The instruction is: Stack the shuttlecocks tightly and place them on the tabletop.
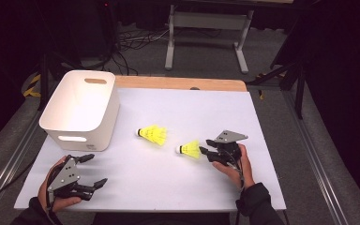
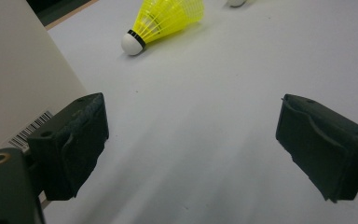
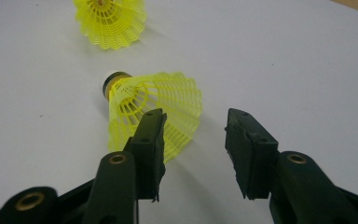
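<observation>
Two yellow shuttlecocks with white corks lie on their sides on the white table (image 1: 168, 187). The nearer shuttlecock (image 1: 190, 150) (image 3: 168, 98) has its skirt turned toward my right gripper (image 1: 205, 146) (image 3: 195, 116). That gripper is open, its jaws level with the skirt's rim; one jaw overlaps the skirt's edge, and no pad presses on it. The other shuttlecock (image 1: 153, 135) (image 3: 112, 23) (image 2: 168, 18) lies farther left. My left gripper (image 1: 97, 169) (image 2: 191, 102) rests near the front left corner, jaws wide open over bare table.
A white plastic bin (image 1: 82, 110) (image 2: 14, 84) with handle slots stands at the left, just beyond my left gripper. A wooden strip (image 1: 183, 83) runs along the table's far edge. Cables and a desk frame (image 1: 206, 37) lie on the floor beyond.
</observation>
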`<action>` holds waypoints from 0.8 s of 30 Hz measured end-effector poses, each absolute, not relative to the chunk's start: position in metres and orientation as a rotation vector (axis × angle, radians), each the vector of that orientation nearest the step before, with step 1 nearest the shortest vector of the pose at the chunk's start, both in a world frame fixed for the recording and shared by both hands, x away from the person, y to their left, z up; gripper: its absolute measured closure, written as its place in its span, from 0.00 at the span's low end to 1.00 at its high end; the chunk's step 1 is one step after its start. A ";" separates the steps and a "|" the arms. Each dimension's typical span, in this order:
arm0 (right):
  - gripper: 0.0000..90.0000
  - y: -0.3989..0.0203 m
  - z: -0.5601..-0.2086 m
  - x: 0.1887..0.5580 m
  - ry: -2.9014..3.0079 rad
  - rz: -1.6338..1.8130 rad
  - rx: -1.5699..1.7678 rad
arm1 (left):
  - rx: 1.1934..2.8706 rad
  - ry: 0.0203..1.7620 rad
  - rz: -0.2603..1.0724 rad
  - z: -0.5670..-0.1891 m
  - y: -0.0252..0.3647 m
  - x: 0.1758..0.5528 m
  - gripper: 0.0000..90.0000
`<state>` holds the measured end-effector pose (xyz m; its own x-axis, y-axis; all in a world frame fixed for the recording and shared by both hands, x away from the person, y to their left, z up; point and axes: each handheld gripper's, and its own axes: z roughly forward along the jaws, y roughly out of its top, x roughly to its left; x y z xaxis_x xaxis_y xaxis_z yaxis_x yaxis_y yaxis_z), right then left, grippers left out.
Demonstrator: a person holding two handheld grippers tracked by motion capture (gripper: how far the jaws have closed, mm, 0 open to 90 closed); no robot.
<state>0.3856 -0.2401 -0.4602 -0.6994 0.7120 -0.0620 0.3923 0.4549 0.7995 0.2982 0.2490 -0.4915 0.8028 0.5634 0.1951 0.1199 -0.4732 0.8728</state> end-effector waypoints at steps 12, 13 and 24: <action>0.55 -0.252 -0.451 0.363 2.319 1.171 0.821 | 2.019 0.506 0.582 -0.491 0.249 0.297 0.11; 0.53 -0.251 -0.451 0.358 2.322 1.152 0.793 | 2.018 0.505 0.582 -0.491 0.249 0.297 0.11; 0.38 -0.238 -0.456 0.347 2.359 1.107 0.707 | 2.020 0.503 0.580 -0.491 0.248 0.297 0.11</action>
